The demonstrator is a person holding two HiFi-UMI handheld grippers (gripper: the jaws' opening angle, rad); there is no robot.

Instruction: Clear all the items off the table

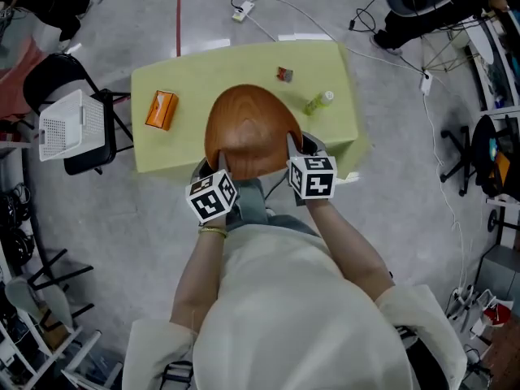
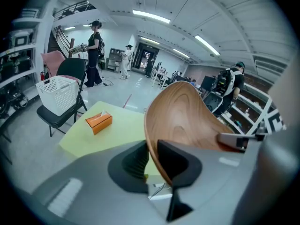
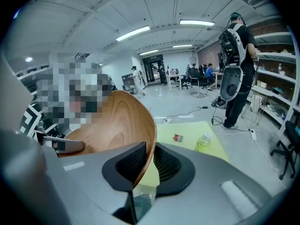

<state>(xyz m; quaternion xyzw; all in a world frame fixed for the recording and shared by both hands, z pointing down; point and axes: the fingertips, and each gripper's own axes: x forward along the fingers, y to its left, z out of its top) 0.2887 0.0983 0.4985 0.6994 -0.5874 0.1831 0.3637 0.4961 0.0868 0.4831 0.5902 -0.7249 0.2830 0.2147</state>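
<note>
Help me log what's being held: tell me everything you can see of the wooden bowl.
The wooden bowl is large, oval and thin-walled, with glossy brown wood grain and an empty inside. It is tilted above the yellow-green table, its near rim pinched at two spots: the left hand-held gripper and the right hand-held gripper each have one jaw inside, one outside.

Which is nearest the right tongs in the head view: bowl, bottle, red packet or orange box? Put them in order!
Starting from the right tongs:
1. bowl: gripped at its rim.
2. bottle: lying on the table, just beyond, to the right.
3. red packet: near the far edge.
4. orange box: way over on the left side.
</note>
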